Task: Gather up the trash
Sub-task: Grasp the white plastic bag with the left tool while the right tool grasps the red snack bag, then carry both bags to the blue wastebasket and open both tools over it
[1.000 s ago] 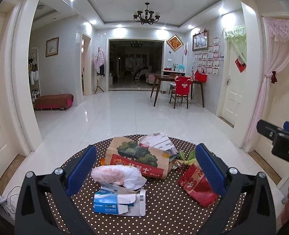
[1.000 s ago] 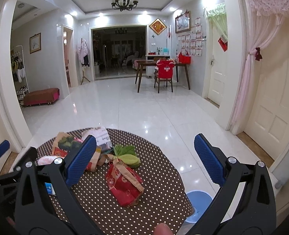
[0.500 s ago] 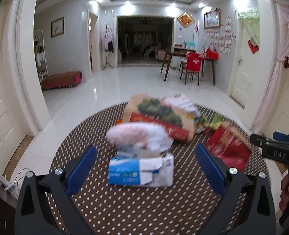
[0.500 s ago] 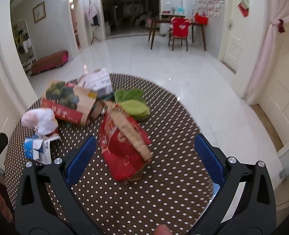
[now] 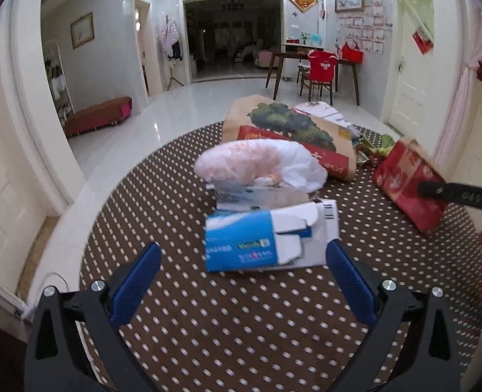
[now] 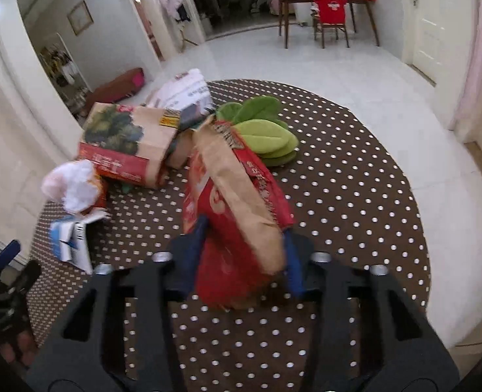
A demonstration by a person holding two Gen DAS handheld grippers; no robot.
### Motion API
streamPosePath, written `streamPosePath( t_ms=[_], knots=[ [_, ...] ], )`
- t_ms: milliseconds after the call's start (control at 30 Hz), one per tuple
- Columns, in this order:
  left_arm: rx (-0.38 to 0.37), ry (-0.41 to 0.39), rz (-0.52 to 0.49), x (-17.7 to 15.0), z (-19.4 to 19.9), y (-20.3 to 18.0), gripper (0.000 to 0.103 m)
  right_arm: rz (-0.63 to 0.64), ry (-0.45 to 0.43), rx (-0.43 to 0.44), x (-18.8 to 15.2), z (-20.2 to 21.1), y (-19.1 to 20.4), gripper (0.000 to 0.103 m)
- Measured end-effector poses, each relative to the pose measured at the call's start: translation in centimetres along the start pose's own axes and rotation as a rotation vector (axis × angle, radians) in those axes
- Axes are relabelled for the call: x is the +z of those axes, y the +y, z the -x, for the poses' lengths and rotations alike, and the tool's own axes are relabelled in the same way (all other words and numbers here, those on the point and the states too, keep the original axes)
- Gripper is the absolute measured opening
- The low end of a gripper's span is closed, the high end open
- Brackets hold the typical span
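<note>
Trash on polka-dot round table [image 5: 182,326], white tiled room, right jaws apparently pinching red bag [image 6: 237,215], left jaws spread.

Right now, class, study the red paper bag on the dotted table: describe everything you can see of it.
The red paper bag is crumpled paper, red with pale printing on its faces and a brown kraft side panel running along its length. It lies tilted on the brown, white-dotted tablecloth, its torn, open end toward the green leaf-shaped items. The right hand-held gripper has just closed on its near end, blue pads pressing both sides. In the left view it sits right of the brown bag.
</note>
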State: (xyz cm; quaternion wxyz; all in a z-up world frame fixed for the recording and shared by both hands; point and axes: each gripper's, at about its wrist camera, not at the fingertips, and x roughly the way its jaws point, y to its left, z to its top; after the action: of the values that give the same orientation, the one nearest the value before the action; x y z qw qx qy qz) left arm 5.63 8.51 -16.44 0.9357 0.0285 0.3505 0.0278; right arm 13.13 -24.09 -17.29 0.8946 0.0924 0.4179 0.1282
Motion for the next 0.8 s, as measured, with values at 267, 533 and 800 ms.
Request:
streamPosePath(
  t_ms=[267, 533, 800],
  knots=[
    [0.007, -0.042, -0.036, 4.2, -3.0, 1.5, 0.099, -0.008, -0.033, 0.012, -0.2, 1.8, -0.1, 0.024],
    [-0.046, 0.007, -0.251, 6.2, -7.5, 0.7, 0.099, -0.009, -0.042, 0.007, 0.0, 2.3, -0.5, 0.024],
    [-0.155, 0.033, -0.329, 6.5, -7.6, -0.8, 0.04, -0.025, -0.07, 0.02, -0.2, 3.7, -0.9, 0.024]
  ],
)
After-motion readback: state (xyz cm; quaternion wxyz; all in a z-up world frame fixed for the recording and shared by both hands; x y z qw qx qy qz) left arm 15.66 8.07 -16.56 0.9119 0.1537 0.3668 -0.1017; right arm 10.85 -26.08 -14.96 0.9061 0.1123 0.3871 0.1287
